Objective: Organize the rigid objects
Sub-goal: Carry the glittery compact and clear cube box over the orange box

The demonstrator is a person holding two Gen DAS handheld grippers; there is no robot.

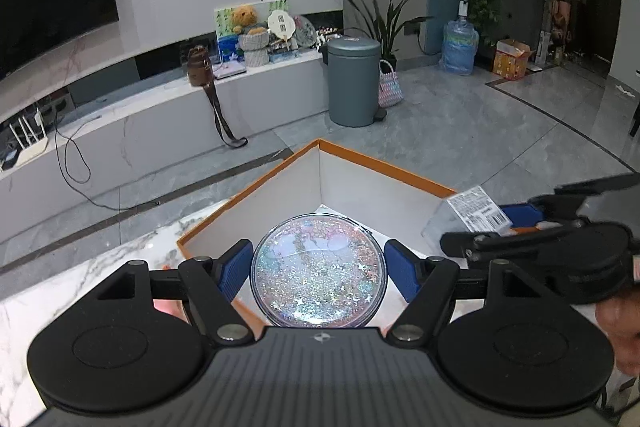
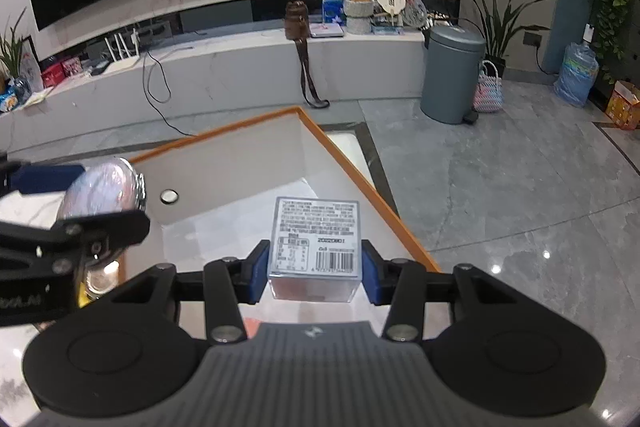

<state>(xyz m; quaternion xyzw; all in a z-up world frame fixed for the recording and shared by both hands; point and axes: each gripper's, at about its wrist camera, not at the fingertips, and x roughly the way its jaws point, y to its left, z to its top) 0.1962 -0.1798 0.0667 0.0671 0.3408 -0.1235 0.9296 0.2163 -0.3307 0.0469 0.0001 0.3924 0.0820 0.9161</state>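
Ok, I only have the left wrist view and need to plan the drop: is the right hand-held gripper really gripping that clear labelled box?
Observer: Yes. The right hand-held gripper has both blue pads pressed on the clear plastic cube box, barcode label facing up.
Operator: Anything already in the orange-rimmed cardboard box?
Observer: The orange-rimmed cardboard box shows one small round silver disc, apparently on its inner wall.

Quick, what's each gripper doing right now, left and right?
Left gripper: shut on the round glitter case, over the orange-rimmed box.
Right gripper: shut on the clear labelled box.
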